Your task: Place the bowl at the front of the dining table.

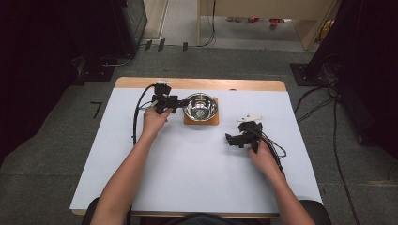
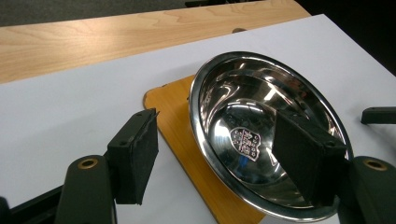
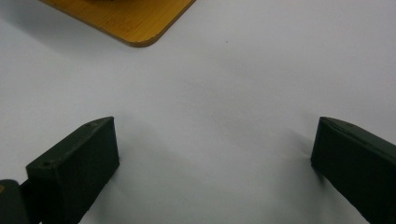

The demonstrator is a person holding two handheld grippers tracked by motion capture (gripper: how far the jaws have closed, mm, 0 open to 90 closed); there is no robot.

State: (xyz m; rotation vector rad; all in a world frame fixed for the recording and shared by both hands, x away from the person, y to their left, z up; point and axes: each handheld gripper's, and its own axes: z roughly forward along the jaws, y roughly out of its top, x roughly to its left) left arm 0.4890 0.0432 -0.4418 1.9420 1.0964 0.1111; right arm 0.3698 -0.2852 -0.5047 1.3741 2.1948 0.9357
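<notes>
A shiny steel bowl [image 1: 201,106] sits on a small wooden board [image 1: 188,121] at the back middle of the white table. My left gripper [image 1: 181,102] is at the bowl's left rim and is open. In the left gripper view the steel bowl [image 2: 247,112] lies on the wooden board [image 2: 182,126]; one jaw is inside the bowl, the other outside over the board, so the rim runs between them in my left gripper [image 2: 224,161]. My right gripper [image 1: 232,139] rests open on the bare table, right of centre. In the right gripper view my right gripper [image 3: 212,163] spans blank white surface.
A corner of the wooden board [image 3: 135,21] shows ahead of the right jaws. The white table cover [image 1: 197,173] leaves a strip of bare wooden tabletop [image 1: 202,84] at the far edge. Cables [image 1: 137,117] trail from both grippers. Grey floor surrounds the table.
</notes>
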